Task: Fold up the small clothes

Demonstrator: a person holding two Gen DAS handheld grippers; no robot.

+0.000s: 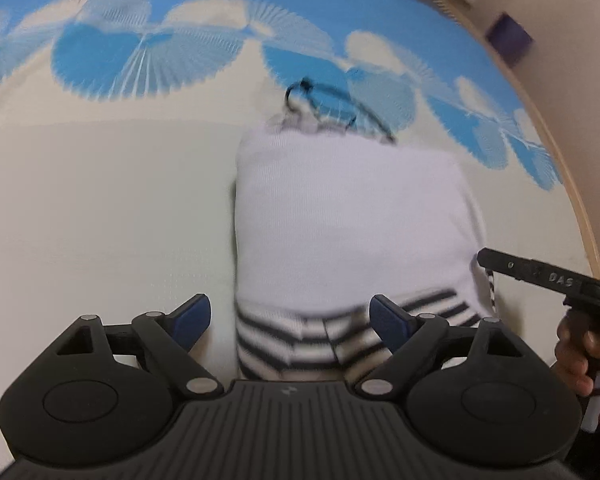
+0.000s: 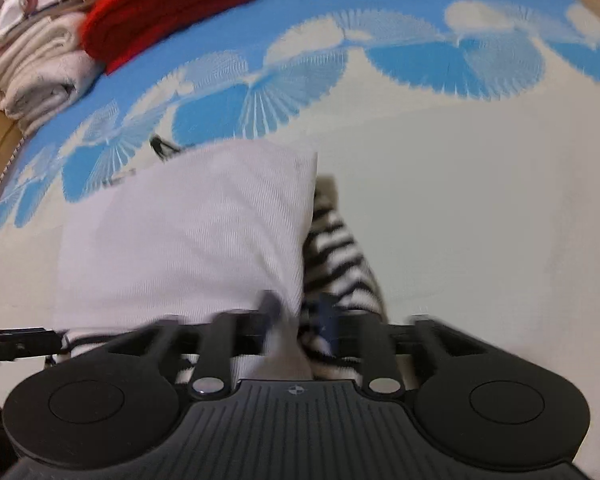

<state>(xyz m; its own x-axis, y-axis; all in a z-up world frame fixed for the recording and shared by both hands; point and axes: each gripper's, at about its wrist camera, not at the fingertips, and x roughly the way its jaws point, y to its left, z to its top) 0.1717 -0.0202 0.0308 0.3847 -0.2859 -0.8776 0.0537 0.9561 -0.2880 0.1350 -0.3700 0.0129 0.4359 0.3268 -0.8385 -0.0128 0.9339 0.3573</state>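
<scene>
Both wrist views look down close at the bedsheet (image 1: 100,200), sharing the white garment (image 1: 348,216).

Left gripper (image 1: 290,320), jaws wide, over the striped garment (image 1: 340,232)

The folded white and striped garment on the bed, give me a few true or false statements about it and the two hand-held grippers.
1. The left hand-held gripper is open, its fingers apart above the garment. True.
2. The right hand-held gripper is open and clear of the cloth. False: it is shut on the garment's near edge.
3. A red folded item lies at the far side of the bedsheet. True.
4. The garment is plain white all over. False: black and white stripes show along its near edge.
</scene>
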